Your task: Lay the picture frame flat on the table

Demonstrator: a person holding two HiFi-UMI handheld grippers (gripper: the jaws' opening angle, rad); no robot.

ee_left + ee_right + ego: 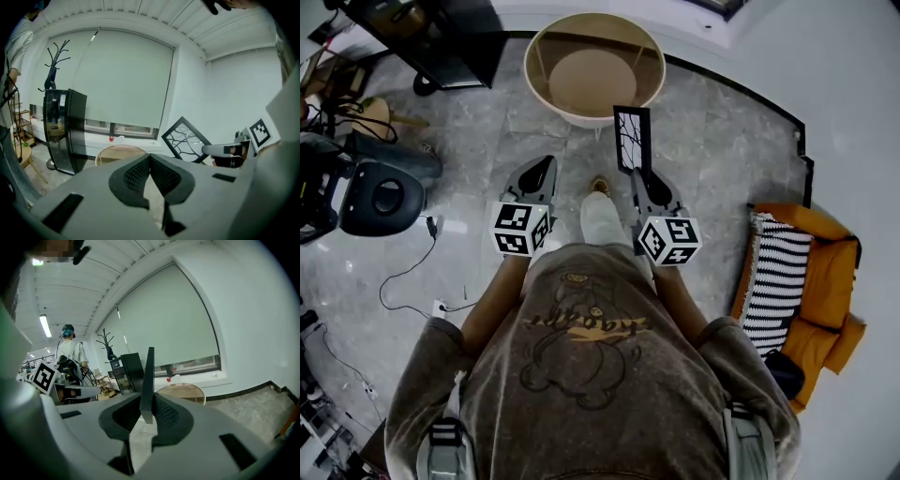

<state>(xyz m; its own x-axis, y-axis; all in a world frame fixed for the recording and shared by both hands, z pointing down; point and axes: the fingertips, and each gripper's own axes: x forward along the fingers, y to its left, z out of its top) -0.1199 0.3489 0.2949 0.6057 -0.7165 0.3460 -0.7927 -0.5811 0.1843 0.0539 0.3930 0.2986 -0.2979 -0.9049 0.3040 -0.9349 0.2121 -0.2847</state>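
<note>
Between jaws of right gripper point(147, 405) closed on it, picture frame point(149, 373), upright.

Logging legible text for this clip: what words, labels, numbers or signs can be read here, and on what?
None can be read.
Shirt print: lettering too blurred.
Marker cubes: square patterns only, no letters.
Picture frame: branch drawing, no words.
Black cabinet sticker: too small.

Picture frame point(148, 376): edge-on in the right gripper view — its face unseen.
Round table point(119, 152): lower part hidden behind the left gripper point(150, 157).
Coat rack point(54, 65): base behind black cabinet point(63, 131).
</note>
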